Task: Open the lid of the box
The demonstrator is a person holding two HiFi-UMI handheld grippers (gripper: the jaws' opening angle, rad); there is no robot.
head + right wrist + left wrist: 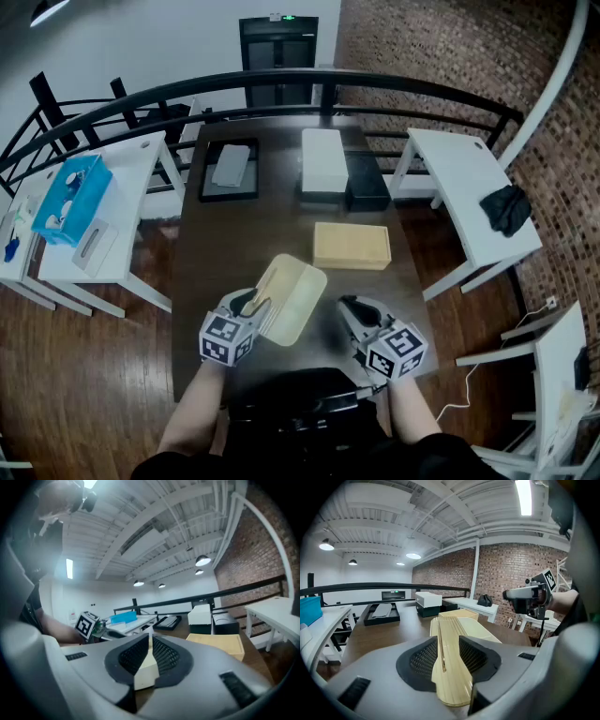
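- The left gripper (255, 307) has its jaws spread wide and clamped on the pale wooden lid (292, 298), on the near-left side of the box (352, 246).
- The right gripper (352, 315), nearer than the box, has its jaws almost together on a small pale piece (146, 667) that I cannot identify.

Two hand-held grippers are in sight: the left hand-held gripper (255, 306) and the right hand-held gripper (349, 307). One dark brown wooden bench (244, 234) carries one pale wooden box base (352, 246), one pale wooden lid (292, 295), one white rectangular box (323, 159), one black rectangular box (366, 183) and one black shallow tray (230, 171). There is one small cream block (145, 670). Around the bench are at least three white tables (464, 178), one bright blue box (73, 195) and one black cloth (506, 208).
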